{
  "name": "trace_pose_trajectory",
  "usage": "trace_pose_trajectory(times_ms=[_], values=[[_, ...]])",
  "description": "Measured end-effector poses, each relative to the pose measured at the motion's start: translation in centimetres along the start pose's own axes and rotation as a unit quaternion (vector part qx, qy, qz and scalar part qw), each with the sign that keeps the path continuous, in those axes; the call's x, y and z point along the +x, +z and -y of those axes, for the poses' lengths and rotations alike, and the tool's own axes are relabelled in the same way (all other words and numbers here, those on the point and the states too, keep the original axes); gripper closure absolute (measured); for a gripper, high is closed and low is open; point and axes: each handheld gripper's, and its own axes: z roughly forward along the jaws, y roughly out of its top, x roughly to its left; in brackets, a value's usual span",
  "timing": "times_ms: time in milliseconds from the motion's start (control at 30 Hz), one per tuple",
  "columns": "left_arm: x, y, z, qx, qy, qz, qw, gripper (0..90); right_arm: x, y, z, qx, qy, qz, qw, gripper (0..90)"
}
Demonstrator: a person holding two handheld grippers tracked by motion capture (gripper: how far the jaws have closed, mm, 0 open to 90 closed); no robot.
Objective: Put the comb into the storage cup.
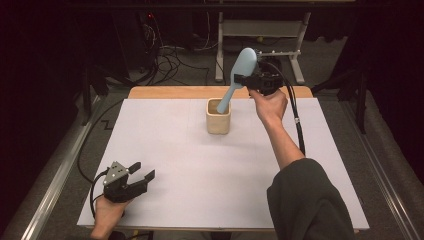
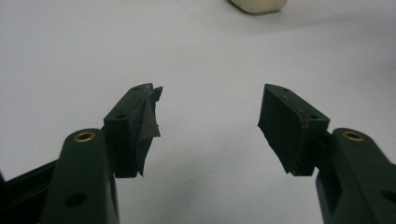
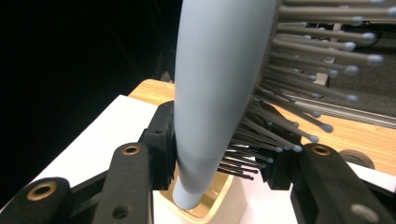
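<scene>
While the right hand-held gripper [image 1: 248,80] is clamped on the pale blue hairbrush [image 1: 241,71] at the neck where the bristle head narrows into the handle, the brush hangs tilted with its handle tip lowered into the mouth of the cream square cup [image 1: 218,121]. The grip sits high on the brush, which leaves the whole handle free to go into the cup without the jaws fouling the rim. In the right gripper view one jaw presses the smooth back and the other sits among the bristles [image 3: 299,112]; whether the handle tip touches the cup's inner wall or floor I cannot quite tell. The cup stands upright near the far middle of the white desk [image 1: 200,200], just short of its wooden edge. The left hand-held gripper [image 1: 142,171] rests at the near left corner of the desk, jaws apart and empty, well away from the cup, probably kept out of the way since the placement needs one hand.
</scene>
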Motion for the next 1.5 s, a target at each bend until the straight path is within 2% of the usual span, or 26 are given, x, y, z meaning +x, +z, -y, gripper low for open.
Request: trace_pose_trajectory(times_ms=[800, 1500], values=[[-0.1, -0.1, 0.0, -0.001, 0.004, -0.005, 1.0000, 36.8, -0.2, 2.2, 1.6, 0.020, -0.004, 0.017, 0.9996, 55.3], [-0.1, 0.0, 0.0, -0.001, 0.005, 0.001, 1.0000, 36.3, -0.2, 3.7, 3.3, 0.044, -0.013, 0.026, 0.9986, 54.8]])
